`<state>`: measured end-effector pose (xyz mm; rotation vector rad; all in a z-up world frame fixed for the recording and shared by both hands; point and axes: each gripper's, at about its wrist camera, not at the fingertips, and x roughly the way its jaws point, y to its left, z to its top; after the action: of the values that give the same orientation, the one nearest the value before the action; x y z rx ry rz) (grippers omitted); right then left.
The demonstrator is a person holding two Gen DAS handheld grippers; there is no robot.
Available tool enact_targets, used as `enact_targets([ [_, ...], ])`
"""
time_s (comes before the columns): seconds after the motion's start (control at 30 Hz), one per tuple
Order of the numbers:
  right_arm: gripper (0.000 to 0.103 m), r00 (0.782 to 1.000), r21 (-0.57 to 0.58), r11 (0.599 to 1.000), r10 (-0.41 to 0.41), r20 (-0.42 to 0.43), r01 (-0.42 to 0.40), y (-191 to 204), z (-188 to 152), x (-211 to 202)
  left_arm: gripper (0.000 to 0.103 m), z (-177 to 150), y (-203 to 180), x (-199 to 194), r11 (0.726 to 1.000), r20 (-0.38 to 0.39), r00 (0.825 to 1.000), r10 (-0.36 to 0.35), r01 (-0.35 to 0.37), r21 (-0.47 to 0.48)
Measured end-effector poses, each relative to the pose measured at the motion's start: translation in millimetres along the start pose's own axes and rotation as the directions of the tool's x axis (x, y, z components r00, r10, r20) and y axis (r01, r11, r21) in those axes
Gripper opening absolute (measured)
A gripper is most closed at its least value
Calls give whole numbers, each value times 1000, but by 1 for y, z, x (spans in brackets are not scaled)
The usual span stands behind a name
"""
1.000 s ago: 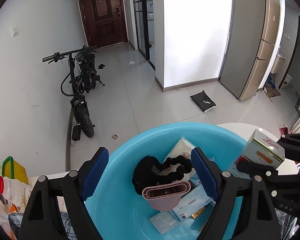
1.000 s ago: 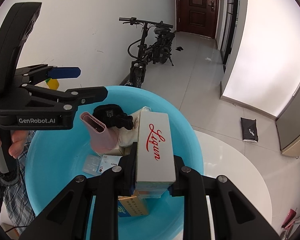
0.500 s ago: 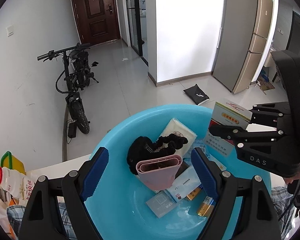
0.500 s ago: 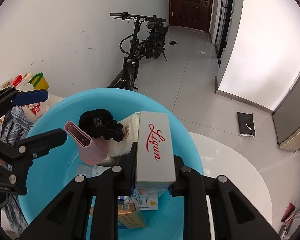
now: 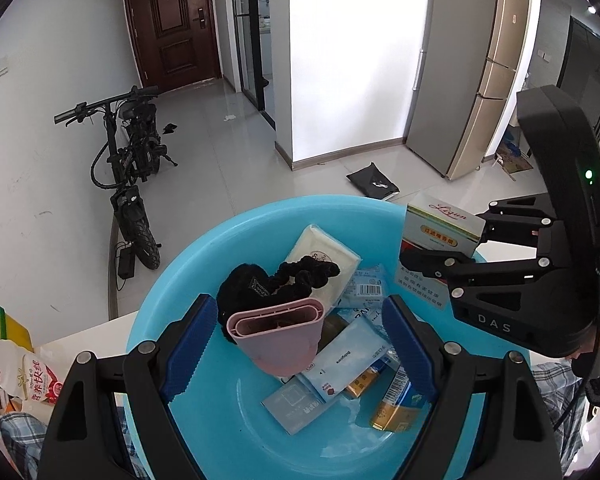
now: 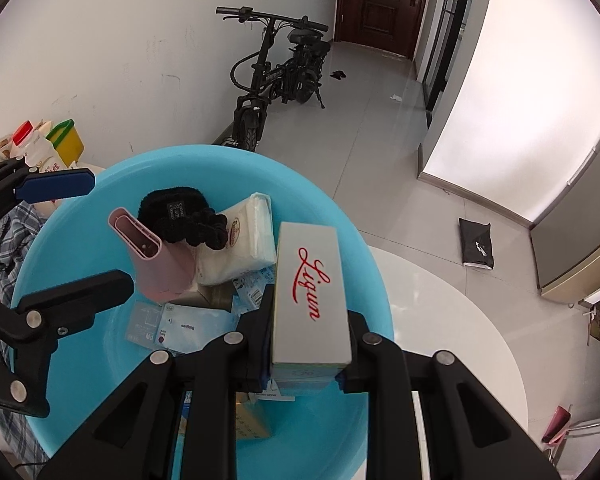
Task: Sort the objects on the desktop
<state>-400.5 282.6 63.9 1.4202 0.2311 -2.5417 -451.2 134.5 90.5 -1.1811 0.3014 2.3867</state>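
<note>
My left claw (image 5: 296, 344), spread, has drifted lower over the basin (image 5: 172, 280); my right claw (image 6: 306, 344) still pinches the box (image 6: 310, 288).

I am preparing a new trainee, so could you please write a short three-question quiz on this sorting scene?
1. True or false: the right hand-held gripper is shut on the grey rectangular carton with red script.
2. What stands between the open left hand-held gripper's blue pads? A) black fabric scrunchie B) pink plastic flat-sided container C) white tissue pack
3. What holds all the loose items?

Key: 1 true; 2 B; 3 the round light-blue plastic basin.
</note>
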Motion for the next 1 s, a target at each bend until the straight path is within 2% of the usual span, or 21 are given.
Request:
enact_targets([
  [0.27, 22, 1000, 25, 1000, 1, 5, -1, 0, -9, 7, 86, -4, -9, -11, 999, 9, 1000, -5, 5, 33],
  [0.33, 27, 999, 41, 999, -24, 22, 24, -1, -10, 3, 86, -7, -12, -15, 999, 21, 1000, -7, 6, 51],
  [0.37, 44, 999, 51, 998, -30, 31, 28, -1, -11, 1, 86, -8, -12, -17, 998, 26, 1000, -3, 1, 55],
  [0.4, 69, 999, 53, 998, -17, 44, 14, -1, -11, -2, 86, -9, -12, -18, 998, 27, 1000, -2, 0, 56],
  [0.43, 77, 998, 47, 999, 6, 61, -9, 0, -12, -6, 86, -9, -12, -19, 998, 27, 1000, -5, 4, 55],
  [0.57, 79, 994, -6, 999, -48, 100, 49, 11, -14, -17, 86, -15, -13, -24, 998, 24, 1000, -5, 4, 58],
  [0.73, 79, 994, -14, 999, -30, 101, 31, 17, -15, -25, 86, -21, -11, -36, 999, 40, 999, -24, 22, 34],
  [1.0, 79, 994, -42, 999, -24, 111, 29, 29, -22, -33, 86, -35, -3, -54, 1000, 47, 999, -3, 3, 15],
])
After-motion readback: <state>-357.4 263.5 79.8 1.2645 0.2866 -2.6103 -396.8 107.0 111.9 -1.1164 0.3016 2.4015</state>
